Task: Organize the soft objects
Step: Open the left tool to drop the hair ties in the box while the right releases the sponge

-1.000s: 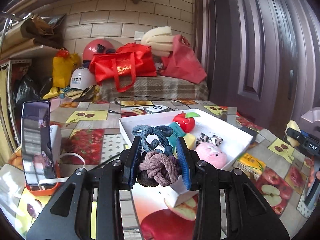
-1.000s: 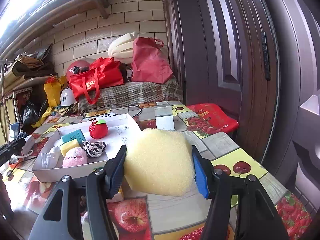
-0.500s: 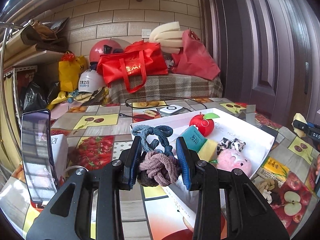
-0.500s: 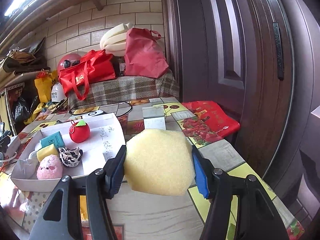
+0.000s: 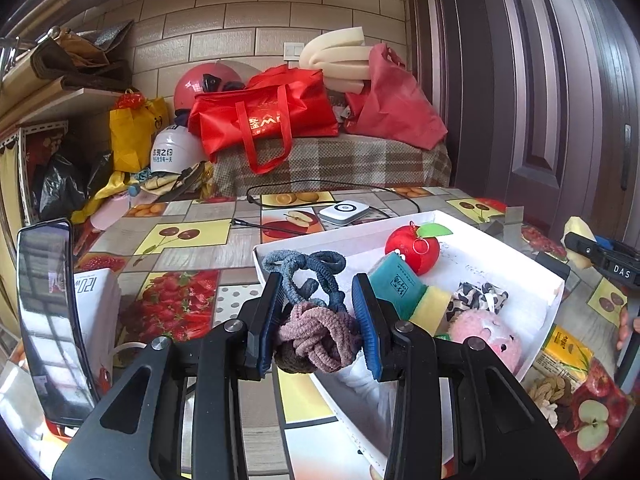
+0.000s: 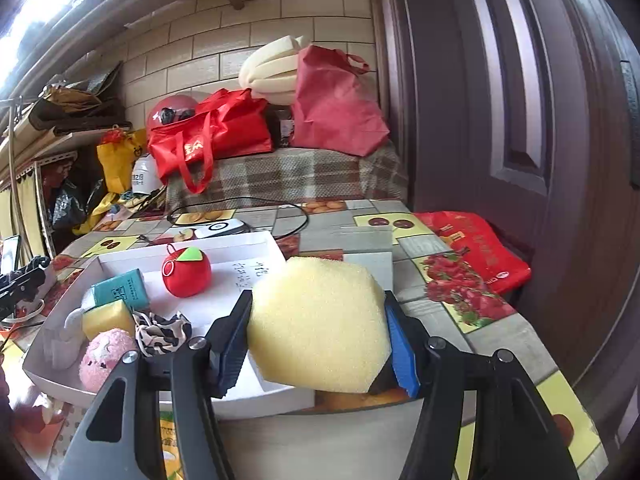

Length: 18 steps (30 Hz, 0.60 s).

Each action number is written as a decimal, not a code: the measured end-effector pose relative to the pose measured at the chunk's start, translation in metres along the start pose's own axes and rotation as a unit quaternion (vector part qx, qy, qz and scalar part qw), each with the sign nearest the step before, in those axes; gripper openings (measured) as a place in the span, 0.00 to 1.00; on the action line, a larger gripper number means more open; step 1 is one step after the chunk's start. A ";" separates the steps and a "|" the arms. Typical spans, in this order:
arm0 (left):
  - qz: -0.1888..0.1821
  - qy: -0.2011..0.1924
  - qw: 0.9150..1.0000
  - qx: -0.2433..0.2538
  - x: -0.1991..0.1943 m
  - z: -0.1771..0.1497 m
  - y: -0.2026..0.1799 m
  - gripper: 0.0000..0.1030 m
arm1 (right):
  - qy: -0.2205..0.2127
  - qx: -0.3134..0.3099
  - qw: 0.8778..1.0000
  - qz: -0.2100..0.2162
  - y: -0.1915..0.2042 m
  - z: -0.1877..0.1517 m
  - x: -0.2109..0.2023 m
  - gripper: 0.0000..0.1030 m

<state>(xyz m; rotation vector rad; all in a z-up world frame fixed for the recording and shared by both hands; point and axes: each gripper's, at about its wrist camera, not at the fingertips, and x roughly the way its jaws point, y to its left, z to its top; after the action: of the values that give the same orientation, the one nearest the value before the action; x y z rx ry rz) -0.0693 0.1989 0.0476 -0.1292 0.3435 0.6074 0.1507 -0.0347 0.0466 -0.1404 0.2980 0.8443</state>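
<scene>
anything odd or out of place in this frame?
Nothing stands out. The left gripper is shut on a bundle of hair ties, the right gripper on a yellow sponge. The toys sit inside the white tray; nothing spilled.

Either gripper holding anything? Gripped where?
Left gripper: knotted hair ties, pinched at the pink knot. Right gripper: yellow sponge, squeezed across its side edges.
</scene>
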 end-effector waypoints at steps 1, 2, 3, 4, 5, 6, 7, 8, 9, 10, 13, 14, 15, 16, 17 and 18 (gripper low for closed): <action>-0.010 0.002 1.000 0.004 0.002 0.001 -0.001 0.33 | 0.002 -0.004 1.000 0.010 0.003 0.001 0.004 0.60; -0.018 0.006 1.000 0.009 0.004 0.001 -0.003 0.33 | 0.005 -0.010 1.000 0.017 0.006 0.003 0.008 0.60; -0.026 0.010 1.000 0.015 0.007 0.002 -0.005 0.33 | 0.007 -0.016 1.000 0.023 0.010 0.004 0.012 0.60; -0.034 0.013 0.999 0.021 0.009 0.002 -0.008 0.34 | 0.010 -0.021 0.999 0.029 0.014 0.005 0.016 0.60; -0.039 0.016 0.999 0.026 0.011 0.003 -0.010 0.34 | 0.013 -0.027 0.999 0.037 0.018 0.006 0.020 0.60; -0.044 0.018 0.998 0.031 0.013 0.004 -0.013 0.33 | 0.016 -0.034 0.998 0.042 0.022 0.006 0.024 0.60; -0.050 0.020 0.998 0.035 0.015 0.005 -0.015 0.33 | 0.020 -0.040 0.998 0.049 0.027 0.007 0.028 0.60; -0.054 0.021 0.998 0.038 0.016 0.005 -0.016 0.33 | 0.025 -0.045 0.997 0.055 0.031 0.008 0.032 0.60; -0.056 0.023 0.997 0.040 0.019 0.006 -0.018 0.34 | 0.029 -0.050 0.997 0.058 0.034 0.009 0.036 0.60; -0.058 0.026 0.997 0.042 0.021 0.007 -0.019 0.34 | 0.031 -0.053 0.996 0.062 0.037 0.010 0.039 0.60; -0.064 0.033 0.996 0.045 0.027 0.009 -0.022 0.33 | 0.038 -0.059 0.995 0.070 0.043 0.012 0.046 0.60; -0.068 0.035 0.996 0.046 0.029 0.009 -0.023 0.33 | 0.039 -0.060 0.995 0.072 0.044 0.012 0.047 0.60; -0.070 0.036 0.996 0.047 0.031 0.010 -0.024 0.33 | 0.040 -0.060 0.995 0.074 0.045 0.012 0.049 0.60; -0.073 0.036 0.995 0.049 0.031 0.010 -0.025 0.33 | 0.041 -0.060 0.994 0.076 0.046 0.013 0.050 0.60; -0.077 0.035 0.995 0.051 0.032 0.010 -0.027 0.33 | 0.042 -0.060 0.994 0.078 0.047 0.013 0.052 0.60; -0.082 0.035 0.995 0.055 0.033 0.010 -0.029 0.33 | 0.044 -0.060 0.994 0.080 0.048 0.013 0.054 0.60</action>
<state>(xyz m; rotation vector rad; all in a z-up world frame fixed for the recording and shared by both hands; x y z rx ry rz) -0.0245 0.1955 0.0463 -0.0725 0.4284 0.4221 0.1511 0.0383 0.0421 -0.2698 0.3446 1.0176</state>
